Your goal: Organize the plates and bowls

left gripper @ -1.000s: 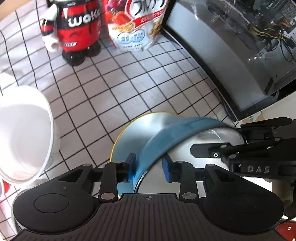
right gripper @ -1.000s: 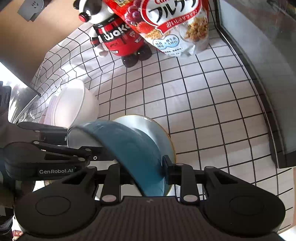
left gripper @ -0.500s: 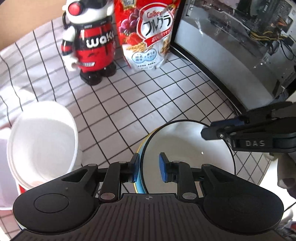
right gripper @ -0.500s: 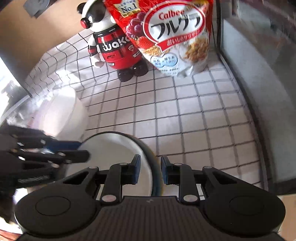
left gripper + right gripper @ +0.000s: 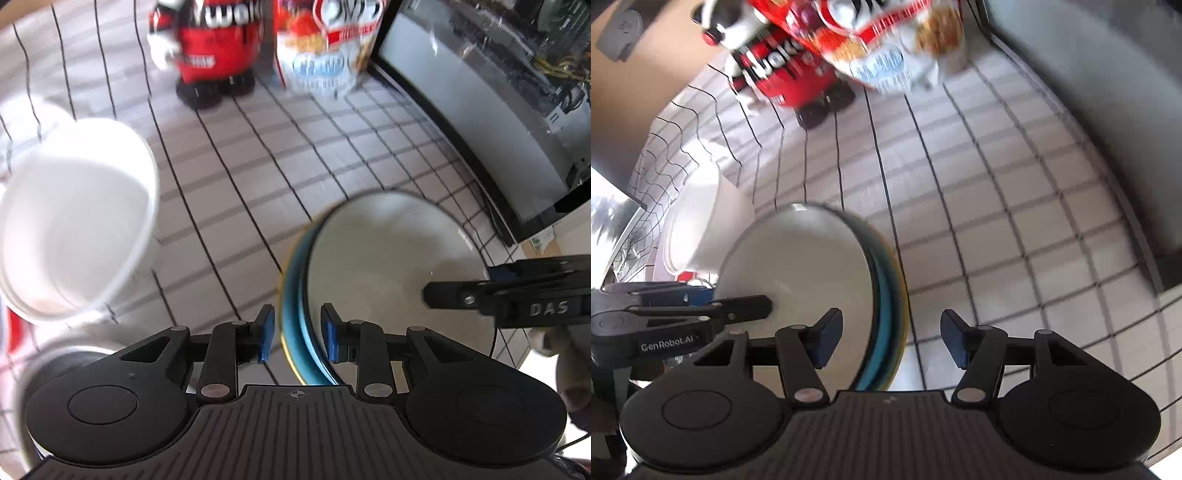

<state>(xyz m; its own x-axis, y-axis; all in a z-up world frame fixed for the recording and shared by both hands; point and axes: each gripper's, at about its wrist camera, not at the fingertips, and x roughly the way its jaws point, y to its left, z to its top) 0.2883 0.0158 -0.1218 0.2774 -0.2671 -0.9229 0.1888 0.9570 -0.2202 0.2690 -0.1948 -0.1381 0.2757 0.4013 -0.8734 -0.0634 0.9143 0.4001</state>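
Note:
A blue bowl with a white inside rests on a yellow-rimmed plate on the checked cloth. My left gripper straddles the bowl's near rim. Its jaws are opening, and the blue pads stand a little off the wall. My right gripper straddles the opposite rim of the bowl. Its jaws are also opening, with wide gaps on both sides. Each gripper's fingers show at the edge of the other's view. A stack of white bowls stands to the left.
A red robot figure and a cereal bag stand at the back. A glass-sided computer case runs along the right. Another pale dish lies at the lower left, under the white bowls.
The blue bowl went from tilted in both grippers to level on the plate. Both grippers sank with it, and their jaws have since parted from its rim.

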